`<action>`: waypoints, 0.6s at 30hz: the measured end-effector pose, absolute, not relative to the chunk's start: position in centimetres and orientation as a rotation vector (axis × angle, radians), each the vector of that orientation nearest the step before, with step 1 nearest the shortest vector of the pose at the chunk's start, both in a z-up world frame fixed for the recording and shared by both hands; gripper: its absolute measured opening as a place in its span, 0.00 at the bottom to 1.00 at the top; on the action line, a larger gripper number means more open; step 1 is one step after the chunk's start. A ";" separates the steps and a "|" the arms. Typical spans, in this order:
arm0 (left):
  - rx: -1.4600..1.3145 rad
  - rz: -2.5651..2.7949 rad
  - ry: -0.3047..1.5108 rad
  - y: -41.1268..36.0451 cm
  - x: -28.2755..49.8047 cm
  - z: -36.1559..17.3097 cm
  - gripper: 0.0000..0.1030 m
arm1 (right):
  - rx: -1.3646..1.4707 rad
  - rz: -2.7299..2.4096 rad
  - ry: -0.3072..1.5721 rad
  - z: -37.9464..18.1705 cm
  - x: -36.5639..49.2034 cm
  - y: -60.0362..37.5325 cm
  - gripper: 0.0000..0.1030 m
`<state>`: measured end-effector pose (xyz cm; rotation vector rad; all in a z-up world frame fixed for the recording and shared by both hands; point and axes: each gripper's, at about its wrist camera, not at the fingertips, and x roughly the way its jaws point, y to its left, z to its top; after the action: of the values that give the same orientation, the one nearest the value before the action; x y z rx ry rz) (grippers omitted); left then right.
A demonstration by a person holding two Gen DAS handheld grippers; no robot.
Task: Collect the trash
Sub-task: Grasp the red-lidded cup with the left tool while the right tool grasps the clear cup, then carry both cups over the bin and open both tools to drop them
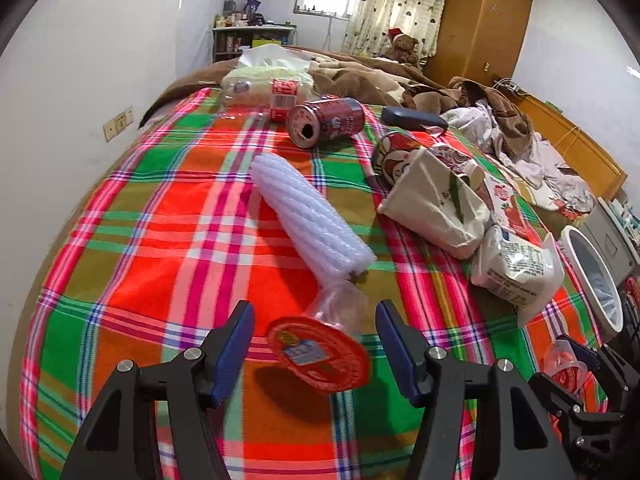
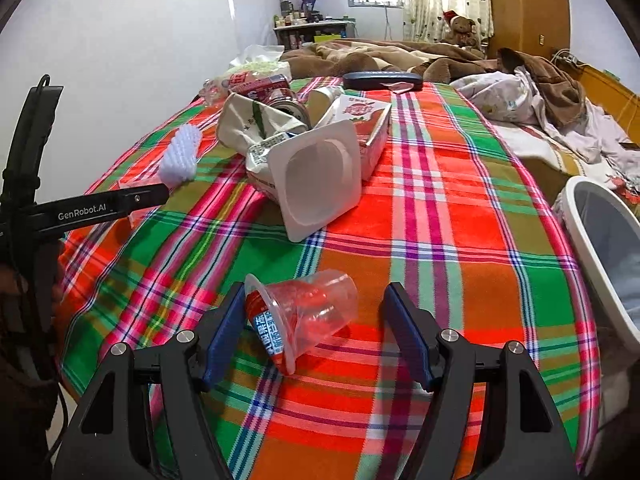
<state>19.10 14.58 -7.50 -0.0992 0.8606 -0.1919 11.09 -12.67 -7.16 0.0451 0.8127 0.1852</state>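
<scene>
Two grippers are spread wide above the plaid red-green blanket (image 2: 420, 208): the left gripper (image 1: 316, 336) around a clear plastic cup with red foil lid (image 1: 320, 354), the right gripper (image 2: 316, 320) around a second clear red-labelled cup (image 2: 300, 316) lying on its side; neither squeezes. A white bin (image 2: 592, 232) stands beside the bed.

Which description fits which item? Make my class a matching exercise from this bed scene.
Things:
1 red can
2 foam sleeve
3 clear cup
4 white bin

Descriptions:
a ribbed, mid-cover
b off the bed, at its edge
c inside the open right gripper
d top hole facing the left camera

Pairs: 1-d, 2-a, 3-c, 4-b
</scene>
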 end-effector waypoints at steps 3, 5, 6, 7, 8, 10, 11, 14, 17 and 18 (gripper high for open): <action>-0.116 -0.197 0.855 14.6 18.9 -7.5 0.61 | 0.052 0.184 0.807 -7.1 10.9 -13.1 0.68; -0.126 -0.194 0.857 14.6 18.8 -7.6 0.60 | 0.049 0.179 0.805 -7.1 10.7 -13.2 0.55; -0.130 -0.193 0.854 14.6 18.6 -7.6 0.58 | 0.050 0.176 0.805 -7.1 11.0 -13.2 0.50; -0.135 -0.193 0.853 14.7 18.5 -7.6 0.53 | 0.051 0.175 0.806 -7.1 11.1 -13.3 0.48; -0.133 -0.192 0.858 14.6 18.5 -7.6 0.50 | 0.053 0.175 0.804 -7.1 11.1 -13.4 0.46; -0.122 -0.178 0.858 14.6 18.3 -7.6 0.44 | 0.056 0.176 0.797 -7.0 11.2 -13.5 0.45; -0.121 -0.179 0.860 14.5 18.2 -7.6 0.44 | 0.058 0.176 0.795 -7.0 11.4 -13.6 0.45; -0.124 -0.189 0.859 14.1 17.9 -7.5 0.44 | 0.065 0.178 0.782 -6.8 11.6 -13.9 0.45; -0.131 -0.187 0.854 13.7 17.5 -7.4 0.44 | 0.071 0.176 0.771 -6.6 11.7 -14.3 0.45; -0.133 -0.189 0.853 13.5 17.2 -7.3 0.44 | 0.075 0.176 0.767 -6.5 11.7 -14.4 0.45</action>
<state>17.25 13.48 -7.26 -0.1332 0.8528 -0.1885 11.74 -14.41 -6.52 0.0753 0.7667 0.1760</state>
